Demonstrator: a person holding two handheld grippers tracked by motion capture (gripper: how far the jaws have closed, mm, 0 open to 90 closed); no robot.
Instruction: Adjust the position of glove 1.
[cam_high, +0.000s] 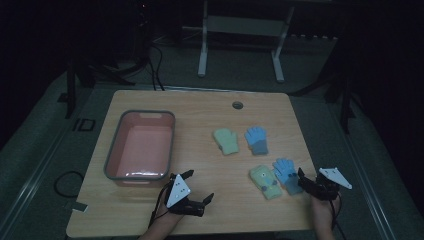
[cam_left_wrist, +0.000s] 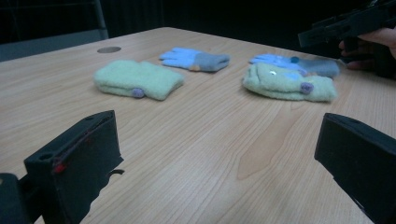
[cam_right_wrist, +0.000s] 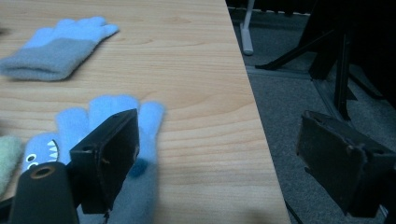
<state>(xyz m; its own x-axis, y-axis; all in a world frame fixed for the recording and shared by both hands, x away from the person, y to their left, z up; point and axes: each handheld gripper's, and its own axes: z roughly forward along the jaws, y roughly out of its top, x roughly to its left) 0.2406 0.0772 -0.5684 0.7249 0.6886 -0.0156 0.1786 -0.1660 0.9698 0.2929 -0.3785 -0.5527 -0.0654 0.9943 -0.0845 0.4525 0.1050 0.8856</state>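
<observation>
Reach step, nothing gripped: left hand-held gripper (cam_high: 199, 189) sits just right of the pink basin's (cam_high: 114, 161) near corner, jaws wide and empty, held low and about level, aimed across the table (cam_high: 210, 105) at the gloves. Right hand-held gripper (cam_high: 306, 181), jaws wide and empty, hovers at the near blue glove (cam_high: 286, 175), which lies well right of the basin beside the near green glove (cam_high: 264, 181). Next move likely calls for lowering, straddling that glove's cuff and closing.
</observation>
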